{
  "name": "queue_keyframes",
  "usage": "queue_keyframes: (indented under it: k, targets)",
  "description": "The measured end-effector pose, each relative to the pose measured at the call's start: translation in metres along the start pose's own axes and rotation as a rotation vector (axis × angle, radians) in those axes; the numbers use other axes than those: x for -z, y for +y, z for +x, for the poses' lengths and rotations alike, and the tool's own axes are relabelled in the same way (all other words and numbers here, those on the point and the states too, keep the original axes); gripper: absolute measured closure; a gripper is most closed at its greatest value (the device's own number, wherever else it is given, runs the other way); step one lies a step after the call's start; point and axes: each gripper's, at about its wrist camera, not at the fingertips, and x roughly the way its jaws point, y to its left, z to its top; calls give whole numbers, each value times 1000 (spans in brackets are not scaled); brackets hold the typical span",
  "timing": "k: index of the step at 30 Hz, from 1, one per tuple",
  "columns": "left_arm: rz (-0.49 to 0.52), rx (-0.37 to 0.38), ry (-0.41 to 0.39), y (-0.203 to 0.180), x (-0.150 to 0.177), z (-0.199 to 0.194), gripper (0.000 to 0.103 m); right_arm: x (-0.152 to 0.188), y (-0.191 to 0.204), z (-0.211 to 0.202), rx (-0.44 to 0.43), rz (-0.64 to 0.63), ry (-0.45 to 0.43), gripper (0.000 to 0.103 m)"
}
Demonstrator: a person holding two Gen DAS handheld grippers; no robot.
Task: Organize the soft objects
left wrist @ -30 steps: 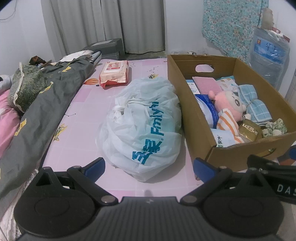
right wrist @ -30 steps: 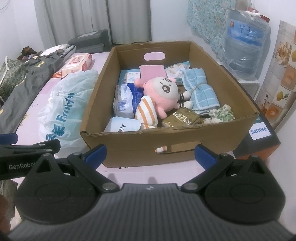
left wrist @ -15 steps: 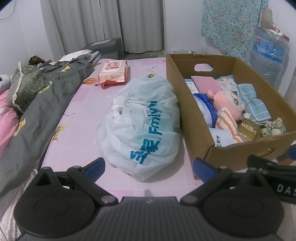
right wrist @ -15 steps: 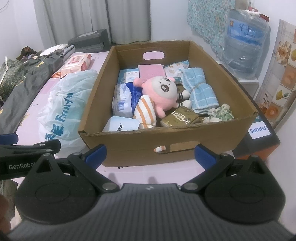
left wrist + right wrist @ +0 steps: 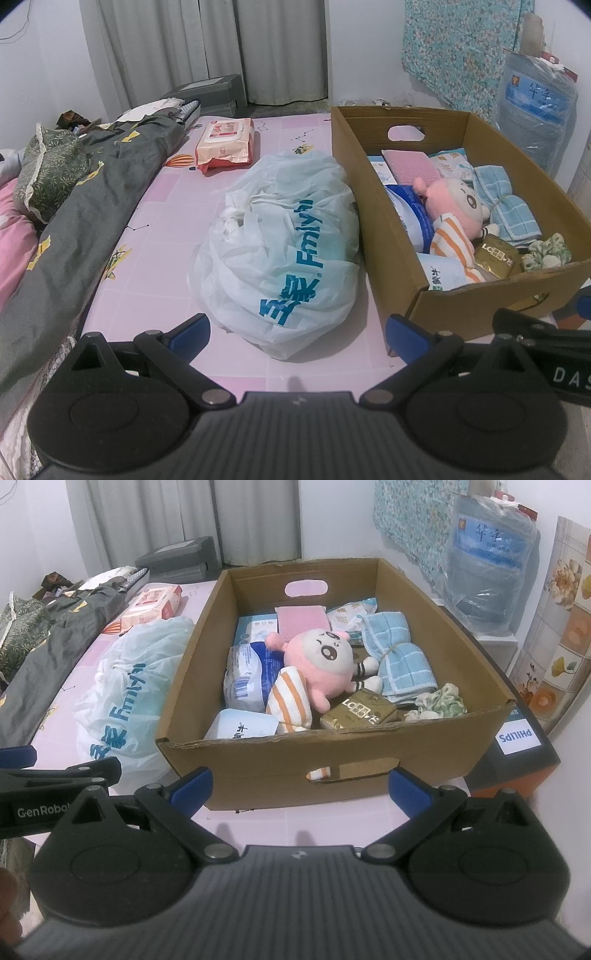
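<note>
Plush toy (image 5: 319, 664) in cardboard box (image 5: 280, 764)

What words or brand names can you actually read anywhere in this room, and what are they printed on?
"Fmlyh": white plastic bag.
"PHILIPS": dark box beside the cardboard box.
"GenRobo", cut off: left gripper.
"DAS", cut off: right gripper.
"LO", rest blurred: gold packet.
Water jug, wipes, tissue packs: unreadable.

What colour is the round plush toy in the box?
Pink, with a pale face. The plush toy shows best in the right wrist view, lying in the cardboard box.
</note>
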Motion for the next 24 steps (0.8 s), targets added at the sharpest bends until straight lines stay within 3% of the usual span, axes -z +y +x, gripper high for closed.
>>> queue_keyframes:
  k: [24]
  targets:
    - [-1,3,3,1,2,2,1,1,0,2,-1,-3,7,1]
